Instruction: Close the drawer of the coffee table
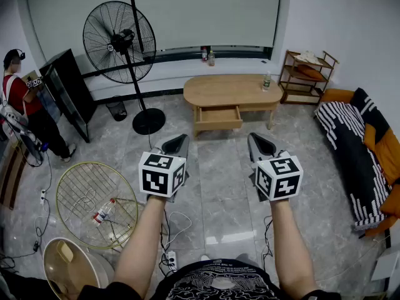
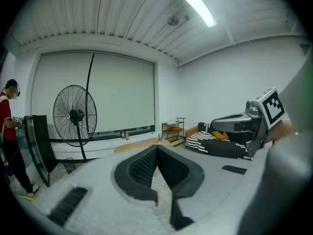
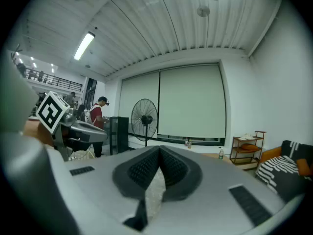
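**Head view: drawer (image 1: 219,117) open, both claws shut and well short of it**

The drawer is seen pulled out of the front of the wooden desk (image 1: 231,89) at the far side of the room. The left claw (image 1: 182,138) and the right claw (image 1: 254,137) are held side by side, near level, and pointed towards the desk. The drawer lies well ahead of them, roughly midway between their two lines, and only grey floor tiles are seen between them and it.

In the left gripper view the left claw (image 2: 157,149) is shown closed, its pads met at the tips. In the right gripper view the right claw (image 3: 159,150) is shown closed in the same way.

A bottle (image 1: 267,82) is stood on the desk's right end. A fan (image 1: 119,42) is placed left of the desk, a shelf (image 1: 306,77) right of it, and a sofa (image 1: 362,161) along the right wall. A wire grille (image 1: 87,186) is laid on the floor at the left, and cables (image 1: 178,220) are strewn near the left forearm. A person (image 1: 25,105) in red is seen far left, beside a black cabinet (image 1: 65,86).

Black-and-white square markers are carried on each claw's cube. The bottle's label is too small to be read.
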{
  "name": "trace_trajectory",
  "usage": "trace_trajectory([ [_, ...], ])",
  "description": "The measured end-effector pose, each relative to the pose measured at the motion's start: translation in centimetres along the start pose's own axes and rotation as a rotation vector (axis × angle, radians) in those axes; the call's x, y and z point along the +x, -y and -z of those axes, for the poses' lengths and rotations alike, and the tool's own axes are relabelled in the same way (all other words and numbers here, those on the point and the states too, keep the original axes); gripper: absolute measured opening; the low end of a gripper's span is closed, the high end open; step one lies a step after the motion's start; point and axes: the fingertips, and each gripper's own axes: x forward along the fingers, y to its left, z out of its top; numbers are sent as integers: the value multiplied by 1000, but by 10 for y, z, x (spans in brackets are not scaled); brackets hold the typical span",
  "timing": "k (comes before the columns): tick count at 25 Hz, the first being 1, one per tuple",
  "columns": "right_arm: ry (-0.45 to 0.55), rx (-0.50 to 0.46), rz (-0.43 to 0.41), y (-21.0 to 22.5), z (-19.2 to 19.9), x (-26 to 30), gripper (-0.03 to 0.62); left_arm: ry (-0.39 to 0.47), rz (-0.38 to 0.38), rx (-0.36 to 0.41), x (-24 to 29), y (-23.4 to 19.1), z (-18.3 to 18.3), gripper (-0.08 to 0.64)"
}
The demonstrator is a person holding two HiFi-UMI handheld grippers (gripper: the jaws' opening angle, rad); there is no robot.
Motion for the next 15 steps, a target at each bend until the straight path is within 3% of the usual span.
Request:
trace_trajectory([
  [15, -24, 1, 27, -13, 13, 12, 42, 3, 18, -1, 5, -15, 9, 2],
])
